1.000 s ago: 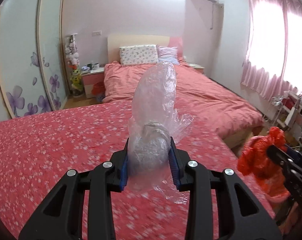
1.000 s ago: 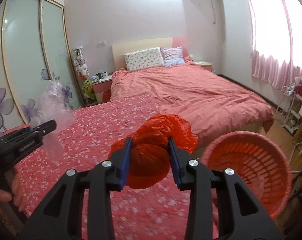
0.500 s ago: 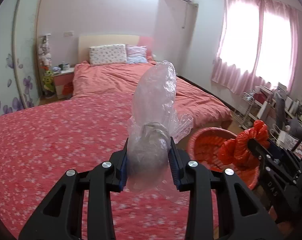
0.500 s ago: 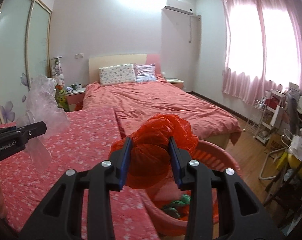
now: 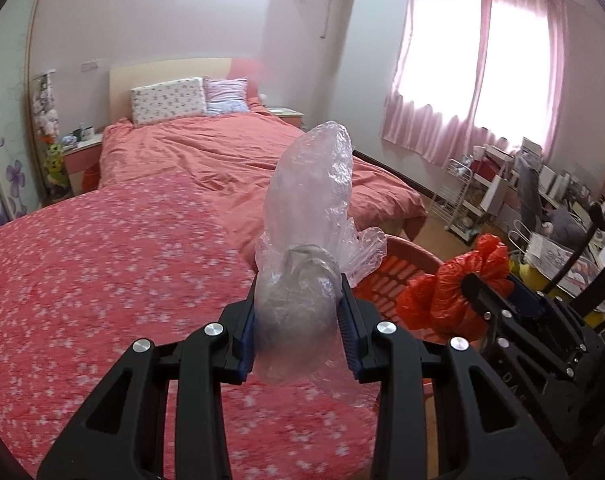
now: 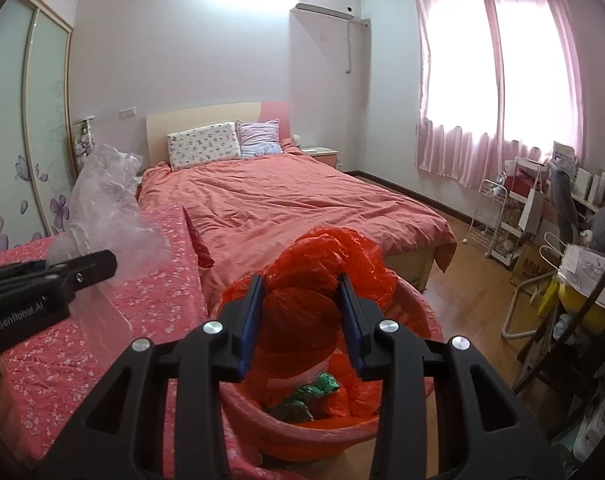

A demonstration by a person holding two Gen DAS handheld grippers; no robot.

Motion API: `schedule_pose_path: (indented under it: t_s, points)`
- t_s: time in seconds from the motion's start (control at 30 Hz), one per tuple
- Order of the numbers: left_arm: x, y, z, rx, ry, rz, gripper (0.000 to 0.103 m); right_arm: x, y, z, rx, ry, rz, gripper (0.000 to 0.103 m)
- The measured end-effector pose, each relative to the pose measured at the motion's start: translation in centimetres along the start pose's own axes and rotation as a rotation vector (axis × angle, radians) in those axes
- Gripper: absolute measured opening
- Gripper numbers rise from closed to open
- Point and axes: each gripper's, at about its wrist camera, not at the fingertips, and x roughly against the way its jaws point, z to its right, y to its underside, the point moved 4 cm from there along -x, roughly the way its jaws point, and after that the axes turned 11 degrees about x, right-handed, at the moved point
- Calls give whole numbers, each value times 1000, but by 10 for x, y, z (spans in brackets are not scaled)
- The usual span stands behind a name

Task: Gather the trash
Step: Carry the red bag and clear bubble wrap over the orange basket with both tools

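I see a bedroom: a floral red bedspread in the foreground, a salmon-covered bed behind it and pink curtains at the window. My left gripper is clamped on a crumpled clear plastic bag, translucent and standing upright above the bedspread's edge. My right gripper pinches a bunched red plastic bag over the red laundry basket. Only the right view shows inside the basket: green crumpled trash and red plastic. The left view shows just its slotted wall.
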Motion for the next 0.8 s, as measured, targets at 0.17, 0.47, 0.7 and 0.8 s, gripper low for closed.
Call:
schedule_pose_path:
  t_s: [0.17, 0.47, 0.7, 0.8]
  points:
    - [-13, 4, 19, -5, 32, -21, 35, -4, 7, 16, -23, 18, -6, 36]
    - [-34, 10, 38, 8, 63, -53, 35, -16, 19, 37, -86, 36, -23, 37]
    - [-46, 13, 49, 4, 79, -68, 35, -25, 21, 54, -112, 38, -19, 37]
    - [-47, 13, 52, -3, 88, -64, 35, -28, 22, 58, -130, 31, -18, 37]
